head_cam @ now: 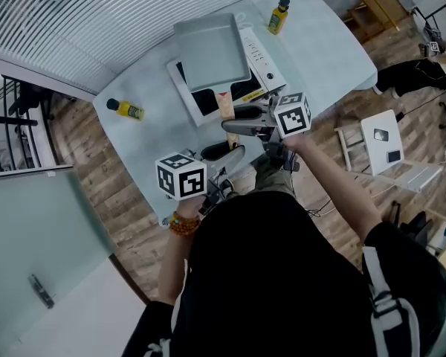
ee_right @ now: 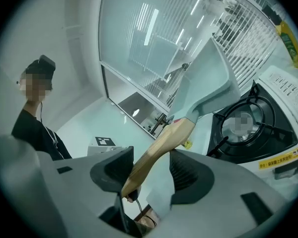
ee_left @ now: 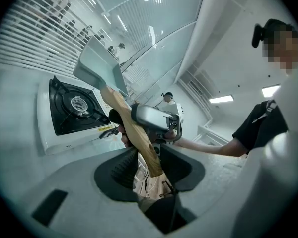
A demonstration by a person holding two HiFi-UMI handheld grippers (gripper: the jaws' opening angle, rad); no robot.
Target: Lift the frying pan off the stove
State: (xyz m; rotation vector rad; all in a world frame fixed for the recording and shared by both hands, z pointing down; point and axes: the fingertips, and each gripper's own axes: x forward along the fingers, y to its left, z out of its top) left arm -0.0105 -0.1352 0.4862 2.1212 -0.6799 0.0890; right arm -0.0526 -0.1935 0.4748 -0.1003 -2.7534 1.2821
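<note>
Bright, even light from ceiling strip lights [ee_left: 221, 99]; faint shadows on the surface [head_cam: 156, 132]. Streaky reflections cross the glass partition [ee_right: 139, 48]. The frying pan [ee_right: 208, 86] is sharp. Both gripper views bow and darken at their round edges.

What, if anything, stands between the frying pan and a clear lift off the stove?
Nothing visible does. The frying pan hangs tilted above the stove, clear of its burner. The left gripper and right gripper grip its wooden handle. The two yellow bottles stand on the table, well off to either side.
</note>
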